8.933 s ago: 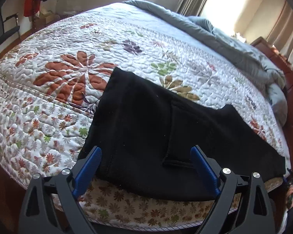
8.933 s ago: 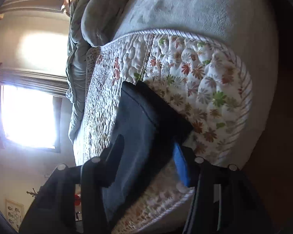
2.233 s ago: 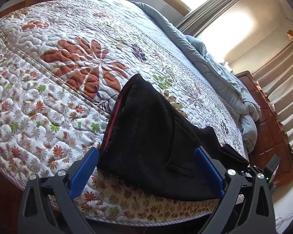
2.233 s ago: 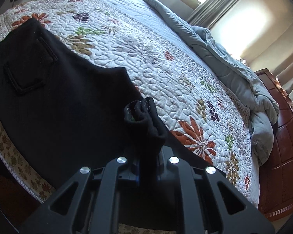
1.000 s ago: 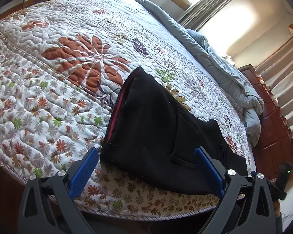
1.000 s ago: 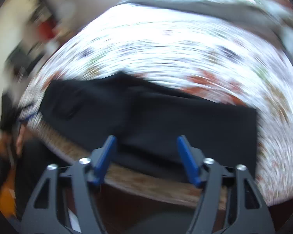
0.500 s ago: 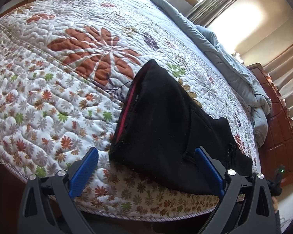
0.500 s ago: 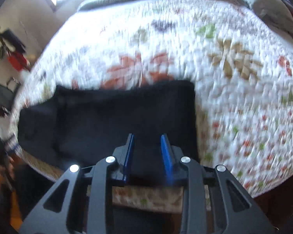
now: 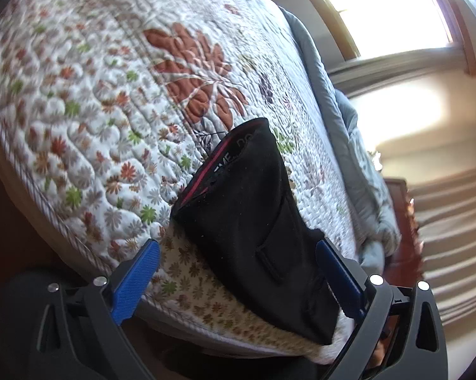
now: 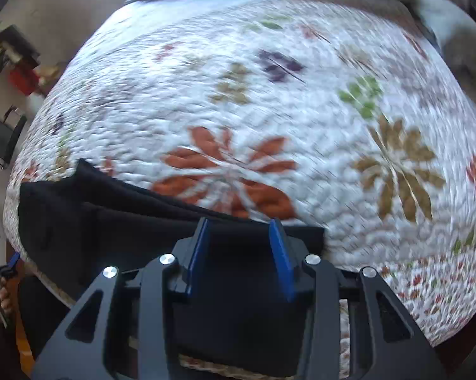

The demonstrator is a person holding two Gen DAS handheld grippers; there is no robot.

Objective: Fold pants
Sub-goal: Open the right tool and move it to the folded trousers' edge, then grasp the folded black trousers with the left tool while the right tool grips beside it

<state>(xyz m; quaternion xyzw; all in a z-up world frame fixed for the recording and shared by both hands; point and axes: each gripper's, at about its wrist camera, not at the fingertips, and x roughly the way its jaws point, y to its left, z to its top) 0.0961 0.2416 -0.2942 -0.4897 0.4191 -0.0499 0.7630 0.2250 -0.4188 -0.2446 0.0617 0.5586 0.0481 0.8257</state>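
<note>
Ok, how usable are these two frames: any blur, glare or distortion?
Left wrist view: the bright window is blown out, the floral quilted bedspread is slightly soft, the black folded pants sharp. Right wrist view: motion blur smears the bedspread. Both bulge with fisheye distortion.

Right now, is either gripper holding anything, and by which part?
Nothing is held. The left gripper has its jaws wide apart near the waistband end of the black pants. The right gripper jaws have just opened further over the hem end, not pressing the cloth.
</note>
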